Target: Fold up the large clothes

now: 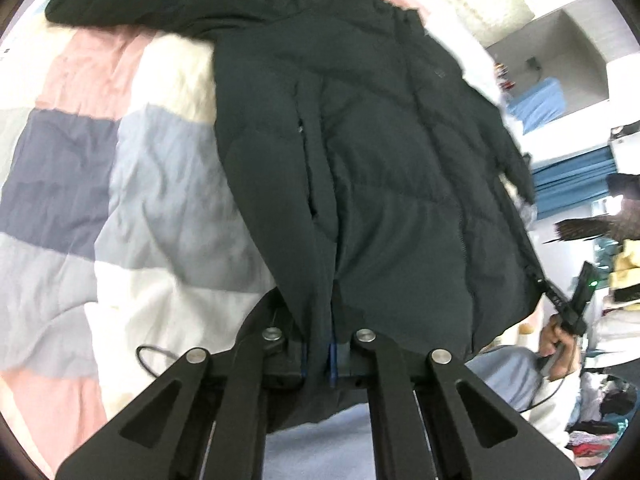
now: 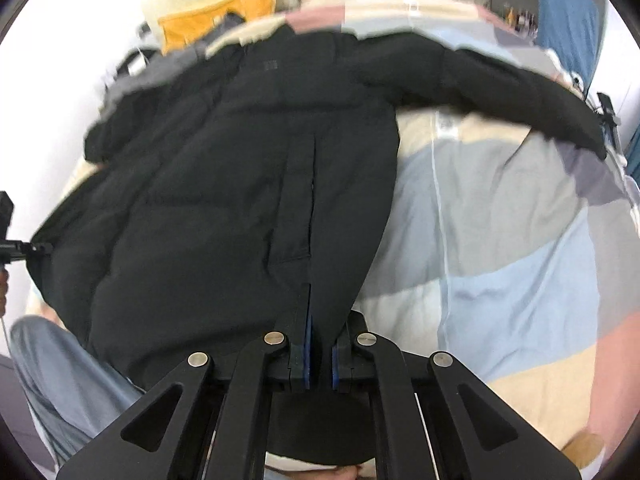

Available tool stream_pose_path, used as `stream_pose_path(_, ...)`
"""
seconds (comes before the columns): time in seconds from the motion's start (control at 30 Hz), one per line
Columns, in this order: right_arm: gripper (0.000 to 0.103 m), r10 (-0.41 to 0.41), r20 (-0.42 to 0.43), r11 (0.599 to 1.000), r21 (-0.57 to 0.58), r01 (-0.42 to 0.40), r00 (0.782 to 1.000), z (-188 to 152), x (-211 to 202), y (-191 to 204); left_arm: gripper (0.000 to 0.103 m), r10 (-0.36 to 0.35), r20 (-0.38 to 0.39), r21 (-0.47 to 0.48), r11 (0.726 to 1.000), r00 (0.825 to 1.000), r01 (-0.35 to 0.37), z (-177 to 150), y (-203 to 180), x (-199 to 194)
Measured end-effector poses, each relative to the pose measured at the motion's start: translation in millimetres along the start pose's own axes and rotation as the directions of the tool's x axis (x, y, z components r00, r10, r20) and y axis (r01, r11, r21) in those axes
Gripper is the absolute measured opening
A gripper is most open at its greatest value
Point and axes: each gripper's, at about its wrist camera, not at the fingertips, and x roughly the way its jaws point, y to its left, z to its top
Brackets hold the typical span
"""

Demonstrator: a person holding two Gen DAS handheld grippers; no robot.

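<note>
Your left gripper (image 1: 318, 360) pinches the jacket (image 1: 380, 168) hem; your right gripper (image 2: 320, 354) pinches its other corner. Motion blur smears the far sleeve (image 2: 520, 92) over the quilt (image 2: 500, 240).

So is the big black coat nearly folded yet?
Not nearly. Done: the black coat is spread over the patchwork quilt. In hand: the left tongs and right tongs each pinch its bottom hem. Left: no fold shows yet, and one sleeve sticks out sideways, so the sleeves and body need folding.
</note>
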Motion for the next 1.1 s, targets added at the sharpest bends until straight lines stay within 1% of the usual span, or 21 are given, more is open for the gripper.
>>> stream_pose_path(0.13, 0.003, 0.008, -0.072, 0.998, 0.068, -0.003, 0.997, 8.1, 40.1, -9.5, 0.006, 0.046, -0.059, -0.025, 0.999, 0.997, -0.048, 8.4, -1.2, 24.2)
stream_pose_path(0.2, 0.004, 0.039, -0.109, 0.99, 0.14, -0.024, 0.993, 6.6, 61.6, -17.7, 0.006, 0.068, -0.102, -0.054, 0.996, 0.992, -0.073, 10.9, 2.3, 35.8)
stream_pose_path(0.23, 0.004, 0.039, -0.121, 0.987, 0.156, -0.02, 0.992, 5.9, 70.4, -19.8, 0.007, 0.086, -0.121, -0.062, 0.994, 0.989, -0.094, 12.1, 2.2, 40.9)
stream_pose_path(0.3, 0.005, 0.043, -0.122, 0.98, 0.197, -0.018, 0.992, 2.2, 79.0, -19.2, 0.007, 0.128, -0.157, -0.055, 0.989, 0.979, -0.138, 11.8, 1.0, 49.4)
stream_pose_path(0.33, 0.006, 0.043, -0.115, 0.976, 0.218, -0.017, 0.992, 2.0, 82.2, -19.4, 0.007, 0.14, -0.16, -0.056, 0.987, 0.977, -0.15, 10.7, -1.4, 51.7)
stream_pose_path(0.4, 0.007, 0.018, -0.109, 0.978, 0.21, 0.006, 0.994, -1.3, 85.1, -14.4, 0.007, 0.16, -0.166, -0.057, 0.983, 0.973, -0.172, 10.7, -4.9, 57.3)
stream_pose_path(0.5, 0.009, -0.006, -0.107, 0.978, 0.205, 0.028, 0.994, -3.6, 83.6, -11.2, 0.01, 0.182, -0.166, -0.041, 0.981, 0.969, -0.191, 11.4, -10.5, 64.0)
stream_pose_path(0.53, 0.011, -0.006, -0.101, 0.975, 0.22, 0.028, 0.995, -3.9, 79.7, -13.5, 0.012, 0.186, -0.166, -0.045, 0.98, 0.968, -0.196, 11.4, -11.5, 63.3)
stream_pose_path(0.57, 0.014, -0.003, -0.098, 0.972, 0.232, 0.026, 0.995, -6.9, 77.7, -13.9, 0.016, 0.184, -0.162, -0.062, 0.979, 0.969, -0.196, 11.7, -12.8, 61.7)
stream_pose_path(0.6, 0.023, -0.002, -0.097, 0.969, 0.248, 0.026, 0.995, -6.9, 75.7, -16.6, 0.02, 0.18, -0.159, -0.078, 0.978, 0.971, -0.195, 12.5, -12.4, 57.5)
stream_pose_path(0.63, 0.03, -0.007, -0.095, 0.965, 0.259, 0.032, 0.995, -7.9, 71.9, -19.2, 0.032, 0.179, -0.153, -0.082, 0.978, 0.972, -0.193, 9.8, -14.6, 53.2)
stream_pose_path(0.67, 0.033, -0.017, -0.085, 0.962, 0.27, 0.039, 0.996, -7.5, 67.5, -22.0, 0.051, 0.176, -0.145, -0.086, 0.978, 0.974, -0.19, 7.7, -13.4, 47.8)
stream_pose_path(0.7, 0.039, -0.022, -0.075, 0.959, 0.281, 0.043, 0.997, -6.6, 63.7, -22.7, 0.056, 0.175, -0.129, -0.087, 0.978, 0.976, -0.187, 8.1, -16.0, 41.1)
stream_pose_path(0.73, 0.047, -0.026, -0.065, 0.955, 0.295, 0.044, 0.998, -6.9, 58.6, -25.2, 0.067, 0.184, -0.115, -0.082, 0.978, 0.976, -0.194, 8.1, -18.4, 34.4)
stream_pose_path(0.77, 0.051, -0.023, -0.05, 0.948, 0.317, 0.038, 0.998, -5.8, 52.4, -27.9, 0.071, 0.197, -0.101, -0.073, 0.976, 0.975, -0.205, 8.8, -22.6, 27.9)
stream_pose_path(0.83, 0.06, -0.045, 0.001, 0.934, 0.354, 0.042, 0.999, -4.0, 31.0, -35.3, 0.071, 0.208, -0.058, -0.055, 0.976, 0.976, -0.212, 11.0, -34.8, 11.5)
stream_pose_path(0.9, 0.063, -0.076, 0.051, 0.93, 0.365, 0.052, 0.996, 2.0, 9.7, -37.0, 0.072, 0.211, -0.009, -0.038, 0.977, 0.978, -0.211, 13.4, -47.6, -2.9)
stream_pose_path(0.97, 0.064, -0.103, 0.103, 0.932, 0.358, 0.06, 0.989, 10.5, -10.8, -34.5, 0.072, 0.192, 0.057, 0.005, 0.981, 0.98, -0.193, 19.0, -66.1, -18.7)
stream_pose_path(1.0, 0.065, -0.12, 0.132, 0.933, 0.353, 0.067, 0.984, 14.9, -23.0, -31.9, 0.072, 0.192, 0.096, 0.022, 0.981, 0.977, -0.195, 23.7, -76.3, -27.9)
stream_pose_path(1.03, 0.068, -0.132, 0.162, 0.935, 0.348, 0.068, 0.978, 21.4, -33.3, -29.6, 0.072, 0.174, 0.152, 0.042, 0.982, 0.973, -0.182, 29.9, -88.6, -39.9)
stream_pose_path(1.1, 0.071, -0.144, 0.246, 0.94, 0.335, 0.056, 0.959, 32.7, -56.2, -19.8, 0.072, 0.115, 0.24, 0.071, 0.988, 0.964, -0.136, 42.0, -113.3, -57.1)
